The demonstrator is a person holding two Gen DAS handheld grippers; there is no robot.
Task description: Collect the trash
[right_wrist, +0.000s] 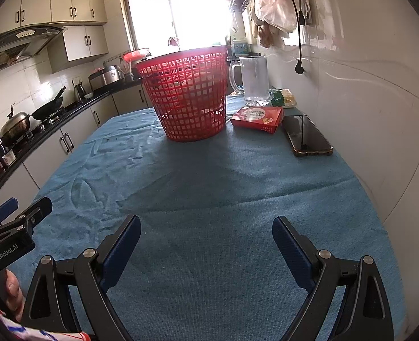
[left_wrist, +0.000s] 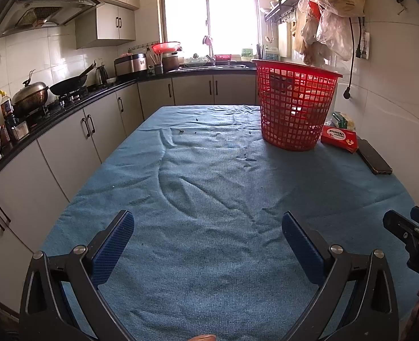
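**Both grippers empty, basket waiting at the far end**

The left gripper [left_wrist: 208, 244] has its jaws spread wide with nothing between them; only blue cloth shows in the gap at the bottom of the left wrist view. The right gripper [right_wrist: 206, 248] is the same: jaws released, bare cloth between the blue pads. Each gripper appears at the lower edge of the other's view, so the two are held side by side at the near end of the tabletop [left_wrist: 209, 187], low and pointing forward, which looks like a ready stance before reaching out.

Further up the frame, the blue cloth is rumpled and carries small dark crumbs [left_wrist: 181, 131], scattered left of centre in the left wrist view. They are too small to identify, but they are the only loose debris visible, so they may be the trash meant.

The red mesh basket [right_wrist: 188, 96] stands upright on the cloth in the upper centre of the right wrist view, open mouth up, presumably set there as the bin. Something pale lies inside; I cannot tell what.

To its right, against the wall, sit a red carton [right_wrist: 257, 116], a dark phone [right_wrist: 307, 136], a clear glass jug [right_wrist: 253, 81] and a green and yellow packet [right_wrist: 283, 98]. Grouped tidily, they look kept rather than discarded.
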